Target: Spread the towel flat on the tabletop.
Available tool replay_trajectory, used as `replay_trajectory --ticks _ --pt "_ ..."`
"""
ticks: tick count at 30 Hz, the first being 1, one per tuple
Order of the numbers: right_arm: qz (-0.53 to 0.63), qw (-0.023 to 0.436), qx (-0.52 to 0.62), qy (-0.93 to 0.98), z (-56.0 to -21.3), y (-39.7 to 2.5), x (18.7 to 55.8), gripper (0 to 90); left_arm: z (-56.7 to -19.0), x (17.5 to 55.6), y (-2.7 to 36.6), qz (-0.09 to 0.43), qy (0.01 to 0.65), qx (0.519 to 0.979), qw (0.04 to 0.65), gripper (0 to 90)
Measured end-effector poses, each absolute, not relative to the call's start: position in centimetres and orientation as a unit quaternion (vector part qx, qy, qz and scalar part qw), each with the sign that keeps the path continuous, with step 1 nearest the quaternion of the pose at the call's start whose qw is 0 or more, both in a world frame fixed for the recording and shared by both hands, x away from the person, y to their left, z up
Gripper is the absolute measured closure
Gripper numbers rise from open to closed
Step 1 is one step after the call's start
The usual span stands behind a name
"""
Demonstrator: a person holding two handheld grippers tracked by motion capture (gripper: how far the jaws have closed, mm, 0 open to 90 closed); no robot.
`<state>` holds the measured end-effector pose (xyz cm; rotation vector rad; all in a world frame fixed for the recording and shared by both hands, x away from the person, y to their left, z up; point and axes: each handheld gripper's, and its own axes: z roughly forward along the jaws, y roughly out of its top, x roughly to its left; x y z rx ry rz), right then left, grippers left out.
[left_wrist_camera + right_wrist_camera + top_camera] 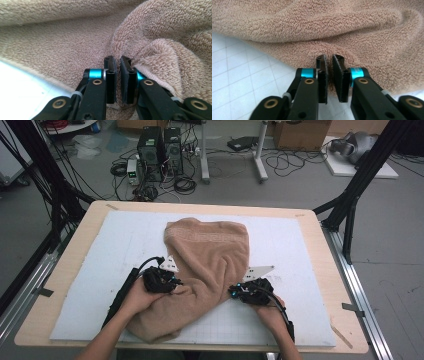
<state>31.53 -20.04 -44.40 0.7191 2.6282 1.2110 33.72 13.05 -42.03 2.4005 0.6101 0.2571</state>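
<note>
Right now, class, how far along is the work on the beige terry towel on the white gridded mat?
Done: the beige terry towel lies bunched and partly doubled over on the white gridded mat. In hand: the left gripper and right gripper each pinch a towel edge, jaws nearly closed on the cloth. Left: it is not yet flat or neatly folded; its near corner is still crumpled.

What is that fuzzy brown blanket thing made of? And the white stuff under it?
The towel looks like terry cloth, probably cotton: tiny tan loops cover it, soft and matte, and it bunches where the left gripper and right gripper pinch it. The white mat looks like smooth foam or plastic sheet printed with a faint grid; which one is unclear.
</note>
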Motion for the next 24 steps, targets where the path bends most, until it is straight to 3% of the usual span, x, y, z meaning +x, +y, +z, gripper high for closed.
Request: replay_trajectory --ticks 8,14,20,24 --pt "0.415 0.113 0.251 0.867 -41.3 -22.0 32.8 84.8 -39.9 34.9 17.3 0.147 0.307 0.86 0.381 85.1" --pt "0.411 0.139 0.27 0.86 -39.6 -22.5 34.5 84.7 -39.7 36.3 19.3 0.196 0.358 0.831 0.379 85.0" --pt "0.407 0.134 0.296 0.854 -39.8 -22.2 36.8 84.3 -40.5 37.4 19.9 0.193 0.38 0.824 0.373 84.8" --pt "0.407 0.125 0.29 0.857 -40.0 -21.6 36.9 77.4 -40.5 37.2 19.9 0.185 0.381 0.826 0.373 79.8"
